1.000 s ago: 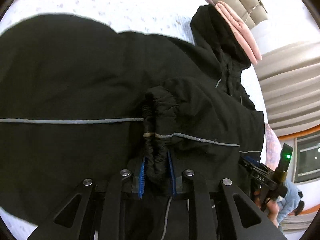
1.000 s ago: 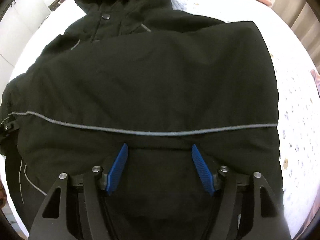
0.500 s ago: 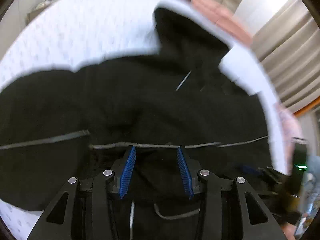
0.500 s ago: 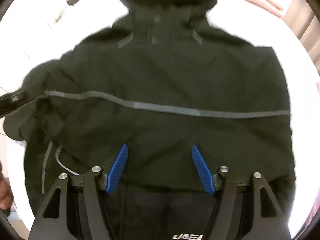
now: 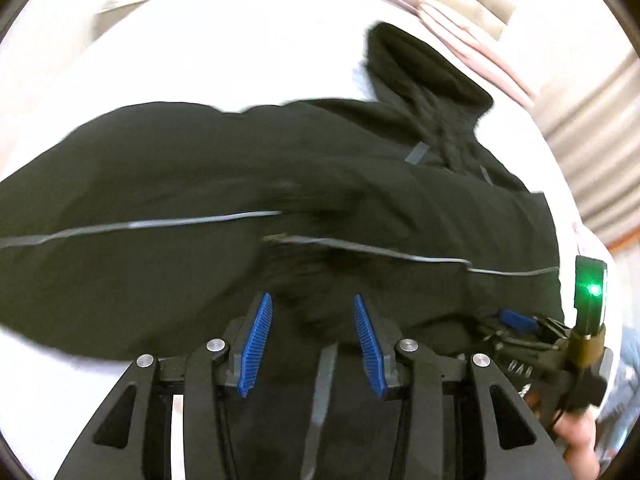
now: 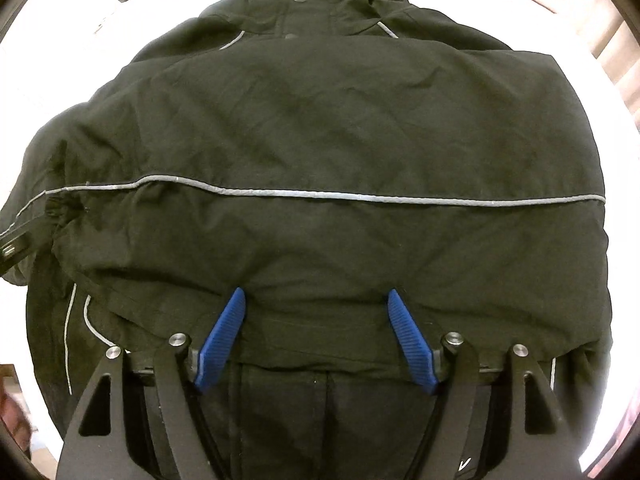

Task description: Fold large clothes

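A large black hooded jacket (image 6: 320, 128) with a grey reflective stripe lies spread on a white bed. It also fills the left wrist view (image 5: 200, 184), where the picture is blurred. Its sleeve (image 5: 420, 224) lies folded across the body. My left gripper (image 5: 312, 316) is open and empty above the jacket's lower part. My right gripper (image 6: 316, 320) is open wide and empty over the jacket's hem. The right gripper also shows at the right edge of the left wrist view (image 5: 516, 320).
The white bedsheet (image 5: 200, 40) surrounds the jacket. A folded pink cloth (image 5: 472, 48) lies by the hood at the far side. Curtains (image 5: 592, 128) hang at the right. A hand (image 5: 576, 440) holds the right gripper.
My left gripper opened and let go of the sleeve cuff, which now lies on the jacket body. Both grippers pulled back and rose. The right gripper stayed open.
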Action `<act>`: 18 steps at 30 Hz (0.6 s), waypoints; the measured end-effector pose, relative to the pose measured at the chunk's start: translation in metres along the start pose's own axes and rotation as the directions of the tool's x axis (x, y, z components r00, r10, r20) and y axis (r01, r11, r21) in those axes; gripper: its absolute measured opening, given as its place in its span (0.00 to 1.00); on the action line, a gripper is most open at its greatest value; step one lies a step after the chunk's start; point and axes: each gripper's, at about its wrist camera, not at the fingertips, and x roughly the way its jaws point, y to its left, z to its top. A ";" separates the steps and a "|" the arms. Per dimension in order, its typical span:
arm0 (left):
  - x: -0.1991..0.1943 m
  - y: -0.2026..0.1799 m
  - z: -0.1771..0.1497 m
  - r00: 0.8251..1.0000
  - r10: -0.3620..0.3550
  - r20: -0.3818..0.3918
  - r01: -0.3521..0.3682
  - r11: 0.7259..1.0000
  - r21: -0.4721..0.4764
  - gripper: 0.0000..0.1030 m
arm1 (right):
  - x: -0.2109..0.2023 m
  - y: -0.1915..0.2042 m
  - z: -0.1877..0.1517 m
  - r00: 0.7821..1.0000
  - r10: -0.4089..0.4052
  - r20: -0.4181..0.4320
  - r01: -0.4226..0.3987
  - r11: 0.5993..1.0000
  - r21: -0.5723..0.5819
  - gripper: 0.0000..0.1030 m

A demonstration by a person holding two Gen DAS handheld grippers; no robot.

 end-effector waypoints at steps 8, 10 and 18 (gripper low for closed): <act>-0.075 0.186 -0.032 0.955 0.292 0.052 -0.247 0.879 -0.409 0.43 | 0.001 0.009 -0.008 1.000 -0.020 0.010 0.020 1.000 0.002 0.77; -0.091 0.237 -0.036 0.929 0.366 0.046 -0.292 0.805 -0.516 0.43 | 0.004 0.015 -0.011 0.999 -0.031 0.014 0.031 1.000 -0.003 0.78; -0.086 0.370 -0.039 0.956 0.290 0.050 -0.154 0.637 -0.755 0.43 | -0.002 0.024 -0.017 0.999 -0.044 0.012 0.044 0.999 0.000 0.79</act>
